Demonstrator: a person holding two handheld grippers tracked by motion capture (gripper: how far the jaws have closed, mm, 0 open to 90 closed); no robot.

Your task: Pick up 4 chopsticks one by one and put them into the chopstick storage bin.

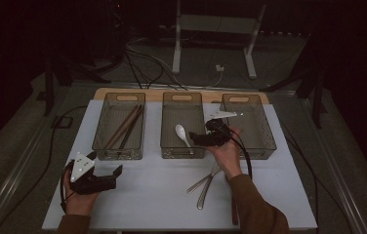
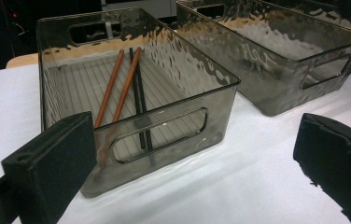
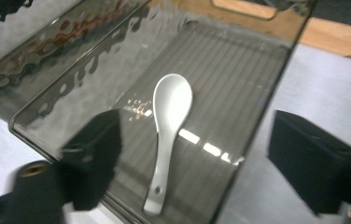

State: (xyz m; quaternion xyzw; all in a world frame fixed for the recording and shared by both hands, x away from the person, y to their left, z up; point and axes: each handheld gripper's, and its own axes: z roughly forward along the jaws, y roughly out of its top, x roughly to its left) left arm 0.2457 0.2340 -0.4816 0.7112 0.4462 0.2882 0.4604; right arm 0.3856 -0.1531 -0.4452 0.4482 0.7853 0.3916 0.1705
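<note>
White surface [image 1: 172, 195] holds three bins; the right hand-held gripper [image 1: 206, 138] hangs over the middle bin [image 1: 164, 146], nearer than the left hand-held gripper [image 1: 104, 177], whose jaws are spread and empty. Right gripper view: jaws spread, white spoon [image 3: 168, 130] lying lengthwise between them on the middle bin's floor, unheld.
</note>
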